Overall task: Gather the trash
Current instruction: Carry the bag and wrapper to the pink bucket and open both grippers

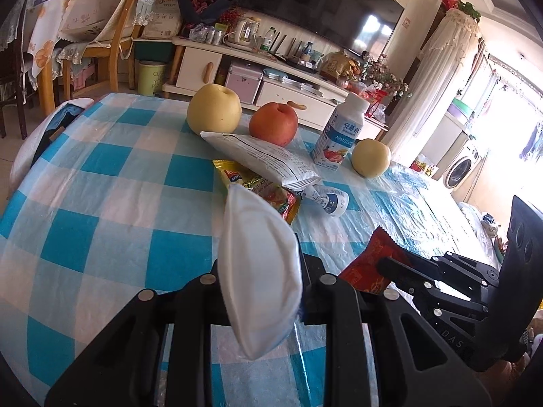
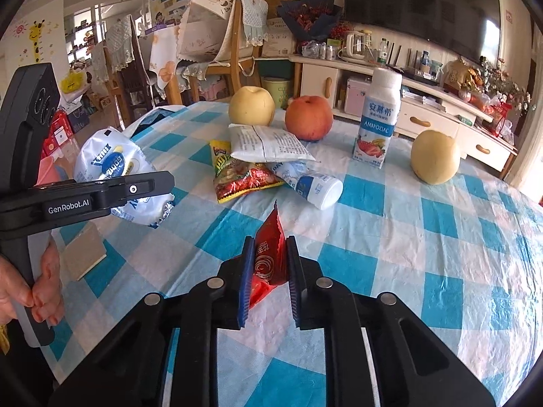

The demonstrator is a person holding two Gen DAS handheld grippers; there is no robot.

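**Two wrappers pinched above the checked worktop**

Where lettering can be read, it sits mostly on the upright white yogurt bottle (image 2: pixel 376 118), whose blue band says "AMBROSIAL" under Chinese characters, with strawberries pictured near its base. The left hand-held gripper (image 2: pixel 149 183) carries "GenRobot.AI" on its black side, and a hand (image 2: pixel 34 288) grips its handle at the left edge of the right wrist view. It is pressed together on a puffy white wrapper (image 1: pixel 258 271) with blue and yellow print, crinkled and foil-lined at its torn end; the characters on it are too distorted to read. The right hand-held gripper (image 2: pixel 268 278) pinches a glossy red wrapper (image 2: pixel 268 257) with a serrated top edge and a white swirl emblem, held upright between blue ribbed pads.

More trash lies in a heap near the middle of the worktop (image 2: pixel 424 254), which is covered in a thin, wrinkled plastic cloth of blue and white squares. A flat white packet (image 2: pixel 264 142) with fine printed text rests on a yellow and red snack bag (image 2: pixel 237 176), and a small white bottle (image 2: pixel 312 186) with a blue label lies on its side, touching both. Behind the heap stand a smooth yellow pear (image 2: pixel 251 107) and a red-orange apple (image 2: pixel 309 117), just beside each other; a second pear (image 2: pixel 436 156) sits to the right of the yogurt bottle.
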